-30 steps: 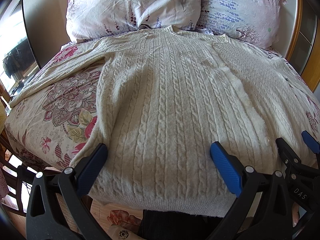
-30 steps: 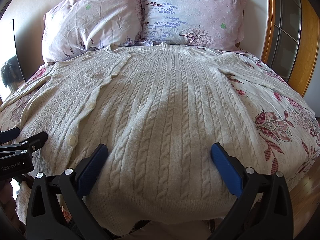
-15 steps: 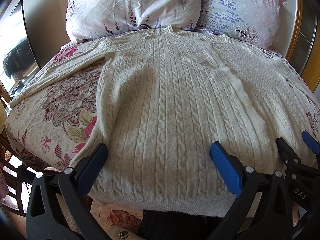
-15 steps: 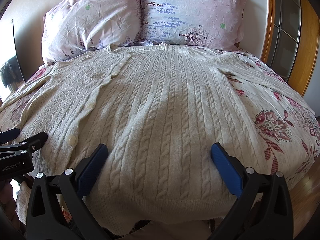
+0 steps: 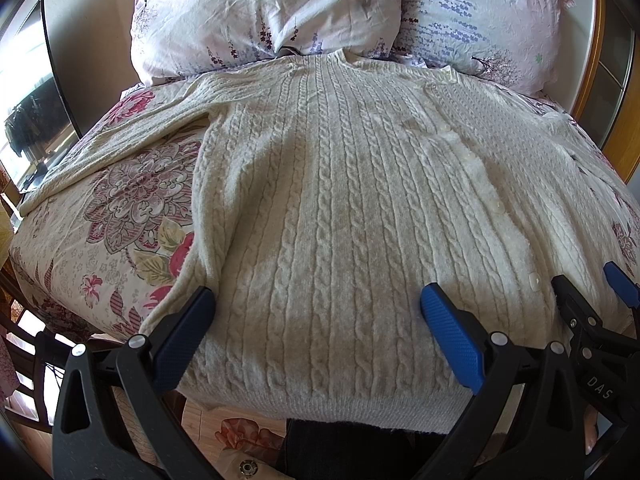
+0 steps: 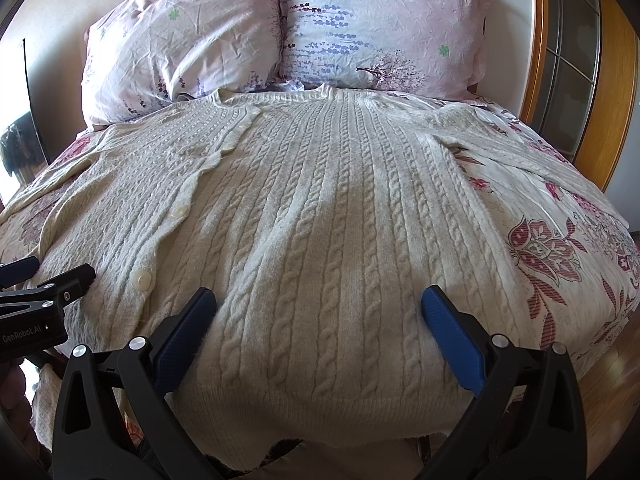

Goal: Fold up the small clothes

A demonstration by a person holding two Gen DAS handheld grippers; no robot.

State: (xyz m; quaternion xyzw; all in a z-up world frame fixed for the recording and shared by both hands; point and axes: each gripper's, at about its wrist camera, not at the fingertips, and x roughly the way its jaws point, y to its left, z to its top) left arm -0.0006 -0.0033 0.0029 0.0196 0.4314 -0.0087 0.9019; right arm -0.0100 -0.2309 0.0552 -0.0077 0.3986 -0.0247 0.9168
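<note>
A cream cable-knit cardigan [image 5: 340, 208] lies flat and buttoned on the bed, collar toward the pillows, hem at the near edge. It also shows in the right wrist view [image 6: 320, 220]. Its left sleeve [image 5: 116, 144] stretches out to the left; its right sleeve [image 6: 516, 144] stretches right. My left gripper [image 5: 316, 312] is open, hovering over the hem on the cardigan's left half. My right gripper [image 6: 318, 312] is open over the hem on the right half, and it shows at the right edge of the left wrist view [image 5: 592, 292]. Neither holds anything.
The bed has a floral cover [image 5: 120, 208] and two pink pillows [image 5: 264, 12] [image 6: 380, 20] at the head. A dark screen [image 5: 32, 92] stands left of the bed. A wooden-framed glass door [image 6: 572, 60] is on the right.
</note>
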